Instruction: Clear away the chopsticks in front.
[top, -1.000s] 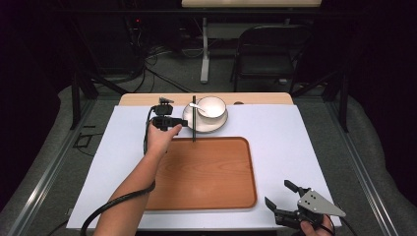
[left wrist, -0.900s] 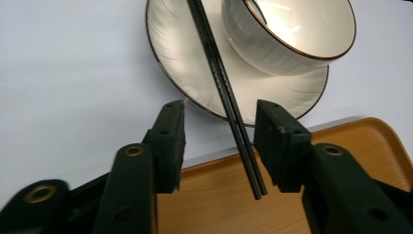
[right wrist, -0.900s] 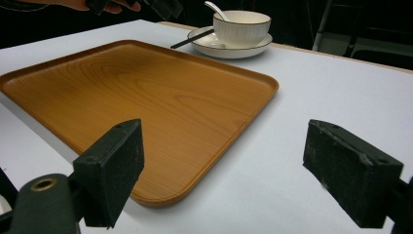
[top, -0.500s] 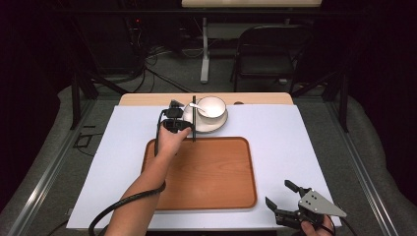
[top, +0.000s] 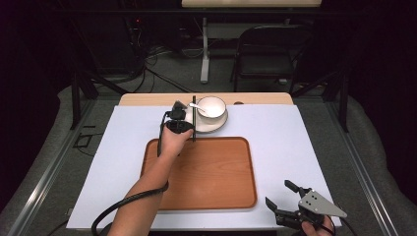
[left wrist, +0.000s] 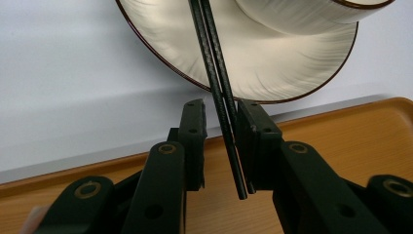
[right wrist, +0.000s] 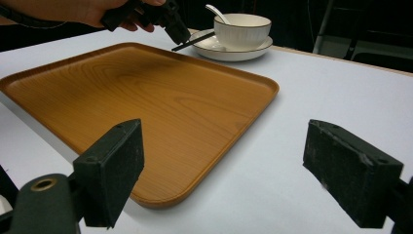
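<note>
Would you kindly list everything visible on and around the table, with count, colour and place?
chopsticks: two, black, lying across the plate rim, between the left tongs' jaws
plate: one, white, far table edge
bowl: one, white, on the plate
spoon: one, white, in the bowl
tray: one, brown wood, table centre
table cover: one, white, over the table
chair: one, black, beyond the table
left tongs: black, jaws have just been closing around the chopsticks
right tongs: black, open, near right corner
</note>
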`<state>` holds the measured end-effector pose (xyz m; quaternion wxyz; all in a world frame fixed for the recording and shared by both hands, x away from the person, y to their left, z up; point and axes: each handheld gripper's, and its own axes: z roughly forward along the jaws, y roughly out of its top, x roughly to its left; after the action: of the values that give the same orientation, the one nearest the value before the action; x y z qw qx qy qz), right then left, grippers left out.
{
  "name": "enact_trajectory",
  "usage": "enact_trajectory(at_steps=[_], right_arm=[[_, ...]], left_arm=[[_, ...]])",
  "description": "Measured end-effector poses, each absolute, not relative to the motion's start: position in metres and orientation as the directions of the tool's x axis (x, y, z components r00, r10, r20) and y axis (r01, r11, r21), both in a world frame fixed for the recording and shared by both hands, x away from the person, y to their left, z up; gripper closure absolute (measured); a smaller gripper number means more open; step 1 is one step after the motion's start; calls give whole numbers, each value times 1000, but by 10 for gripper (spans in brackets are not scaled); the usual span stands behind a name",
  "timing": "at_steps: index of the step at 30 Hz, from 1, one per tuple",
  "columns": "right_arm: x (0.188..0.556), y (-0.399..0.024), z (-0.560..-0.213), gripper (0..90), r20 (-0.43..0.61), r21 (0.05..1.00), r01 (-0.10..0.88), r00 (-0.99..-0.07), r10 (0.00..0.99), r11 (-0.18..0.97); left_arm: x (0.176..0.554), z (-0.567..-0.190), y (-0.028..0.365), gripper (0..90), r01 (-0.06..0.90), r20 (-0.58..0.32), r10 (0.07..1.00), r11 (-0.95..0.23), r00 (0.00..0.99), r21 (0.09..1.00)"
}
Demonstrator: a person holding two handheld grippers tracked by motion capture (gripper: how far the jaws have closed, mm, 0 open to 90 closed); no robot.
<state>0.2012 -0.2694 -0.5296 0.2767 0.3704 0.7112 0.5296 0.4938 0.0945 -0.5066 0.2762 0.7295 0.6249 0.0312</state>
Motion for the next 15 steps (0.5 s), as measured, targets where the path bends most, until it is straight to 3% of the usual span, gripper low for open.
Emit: enact_trajectory(at_steps=[15], right_arm=[[201, -270, -530, 145, 5, 959, 236, -569, 822, 157]], left_arm=[[503, -509, 97, 790, 934, -302, 942, -32, 148, 357]])
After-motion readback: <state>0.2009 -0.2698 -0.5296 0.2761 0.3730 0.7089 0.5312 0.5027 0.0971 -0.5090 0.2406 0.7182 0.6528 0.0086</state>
